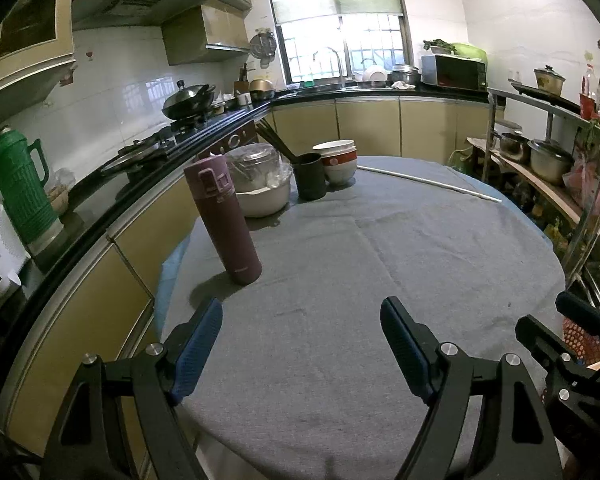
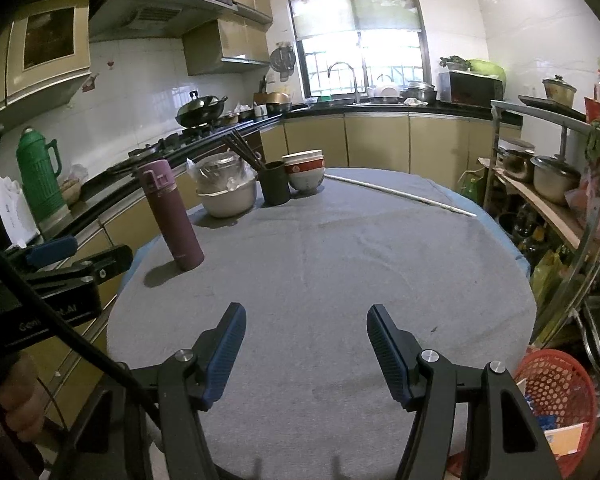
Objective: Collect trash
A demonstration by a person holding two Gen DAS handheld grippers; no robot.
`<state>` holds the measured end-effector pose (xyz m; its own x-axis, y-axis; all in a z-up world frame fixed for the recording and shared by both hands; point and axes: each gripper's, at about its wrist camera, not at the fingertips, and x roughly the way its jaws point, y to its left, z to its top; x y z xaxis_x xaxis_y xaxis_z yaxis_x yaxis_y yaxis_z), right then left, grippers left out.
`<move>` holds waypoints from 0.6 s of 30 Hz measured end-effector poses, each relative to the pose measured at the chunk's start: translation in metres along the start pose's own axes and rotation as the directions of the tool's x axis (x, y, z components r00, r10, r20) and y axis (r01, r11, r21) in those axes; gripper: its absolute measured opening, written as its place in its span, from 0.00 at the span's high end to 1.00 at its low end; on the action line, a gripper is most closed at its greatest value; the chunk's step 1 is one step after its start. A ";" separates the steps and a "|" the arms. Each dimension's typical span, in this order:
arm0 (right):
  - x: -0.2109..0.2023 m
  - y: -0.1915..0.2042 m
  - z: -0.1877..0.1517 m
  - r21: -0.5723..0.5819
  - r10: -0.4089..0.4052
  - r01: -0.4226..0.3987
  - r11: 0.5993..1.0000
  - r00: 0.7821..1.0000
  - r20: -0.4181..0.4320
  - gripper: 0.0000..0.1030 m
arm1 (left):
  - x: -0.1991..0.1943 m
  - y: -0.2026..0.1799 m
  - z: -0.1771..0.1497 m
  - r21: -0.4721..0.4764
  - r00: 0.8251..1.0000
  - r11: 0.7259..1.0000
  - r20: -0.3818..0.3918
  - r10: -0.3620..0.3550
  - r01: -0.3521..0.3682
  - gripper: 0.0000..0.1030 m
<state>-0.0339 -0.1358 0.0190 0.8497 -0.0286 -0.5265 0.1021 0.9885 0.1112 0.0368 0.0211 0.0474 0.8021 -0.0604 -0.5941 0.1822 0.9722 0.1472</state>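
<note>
Left gripper [image 1: 302, 344]: jaws wide, empty, over grey tablecloth [image 1: 380, 260]. Right gripper [image 2: 306, 350]: jaws apart, empty. Red basket [image 2: 556, 392] with paper scraps: right, below table edge. Purple flask [image 1: 222, 220]: upright.

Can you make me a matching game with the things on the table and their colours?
Things:
1. tall bottle
2. cup holding chopsticks
3. basket beside the table
4. tablecloth

Colours:
A. grey
B. red-orange
C. purple
D. black

Pairs: 1-C, 2-D, 3-B, 4-A
</note>
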 end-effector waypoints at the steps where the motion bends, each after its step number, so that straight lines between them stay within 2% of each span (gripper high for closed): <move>1: -0.001 0.000 0.000 0.001 -0.001 0.001 1.000 1.000 0.001 0.35 | 0.000 -0.001 0.000 0.001 1.000 1.000 0.000 -0.001 0.001 0.21; 18: -0.003 -0.001 0.001 0.005 -0.002 0.002 1.000 1.000 0.003 0.35 | 0.001 0.000 0.000 0.003 1.000 1.000 -0.001 -0.002 0.002 0.20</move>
<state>-0.0362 -0.1368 0.0215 0.8512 -0.0310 -0.5239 0.1065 0.9877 0.1146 0.0381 0.0211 0.0467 0.8010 -0.0620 -0.5955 0.1855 0.9714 0.1485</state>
